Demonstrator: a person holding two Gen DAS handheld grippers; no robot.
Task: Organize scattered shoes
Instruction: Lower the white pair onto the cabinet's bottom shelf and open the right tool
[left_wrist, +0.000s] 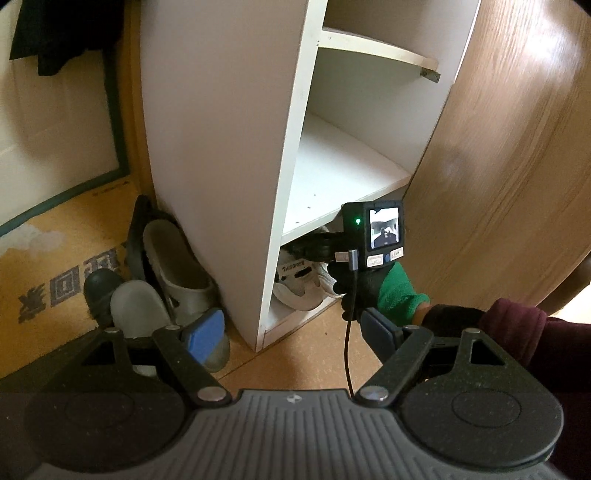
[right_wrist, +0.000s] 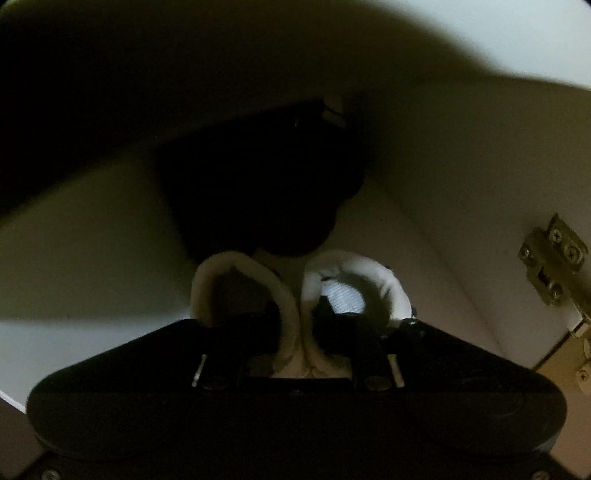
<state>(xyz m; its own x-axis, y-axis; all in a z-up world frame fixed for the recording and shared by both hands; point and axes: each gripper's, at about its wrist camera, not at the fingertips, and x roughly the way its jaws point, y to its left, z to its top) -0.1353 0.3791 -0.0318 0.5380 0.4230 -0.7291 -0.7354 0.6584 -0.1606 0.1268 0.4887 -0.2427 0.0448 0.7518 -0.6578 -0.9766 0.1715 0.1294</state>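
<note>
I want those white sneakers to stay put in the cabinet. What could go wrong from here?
The right gripper has a finger inside each of the white sneakers, so withdrawing may drag them off the bottom shelf. Its hanging cable passes close to the left gripper and might snag.

In the right wrist view we cannot read the toes of the white sneakers (right_wrist: 255, 295); deep shadow covers them, and the right gripper (right_wrist: 295, 325) hides their heels. From the left wrist view the cabinet (left_wrist: 221, 147) wall hides most of these sneakers. The slippers (left_wrist: 177, 273) beside it are partly hidden behind the left gripper (left_wrist: 291, 332).
</note>
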